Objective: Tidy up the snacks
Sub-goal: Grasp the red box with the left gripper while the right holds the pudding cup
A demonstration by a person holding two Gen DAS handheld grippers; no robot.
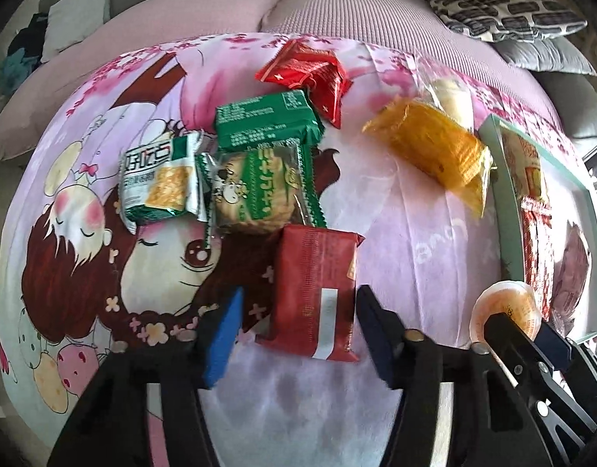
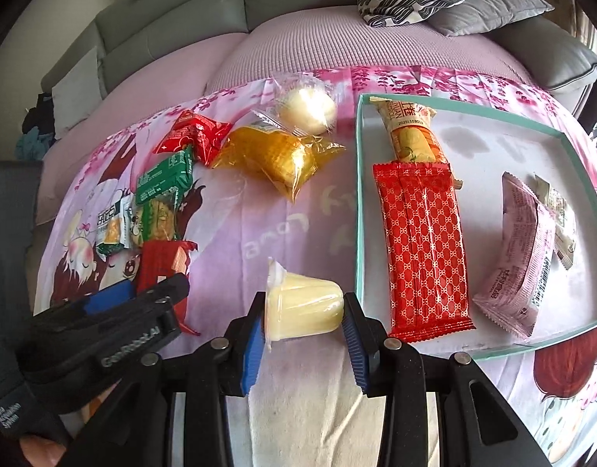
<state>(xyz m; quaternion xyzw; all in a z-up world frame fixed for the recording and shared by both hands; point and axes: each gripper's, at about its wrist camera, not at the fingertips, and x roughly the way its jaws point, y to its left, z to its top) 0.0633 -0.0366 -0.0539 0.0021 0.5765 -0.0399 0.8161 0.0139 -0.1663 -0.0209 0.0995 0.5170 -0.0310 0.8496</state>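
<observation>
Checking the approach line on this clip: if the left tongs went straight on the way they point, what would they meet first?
Most likely the red snack packet, which lies between the open left tongs, pads not visibly pressing it. Below it is only the printed cloth; depth is uncertain.

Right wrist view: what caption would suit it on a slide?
Right gripper holds a pudding cup beside the snack box.

Glossy foil red wrapper (image 1: pixel 316 292), translucent plastic jelly cup (image 2: pixel 302 309), matt printed cloth (image 1: pixel 415 241)
</observation>
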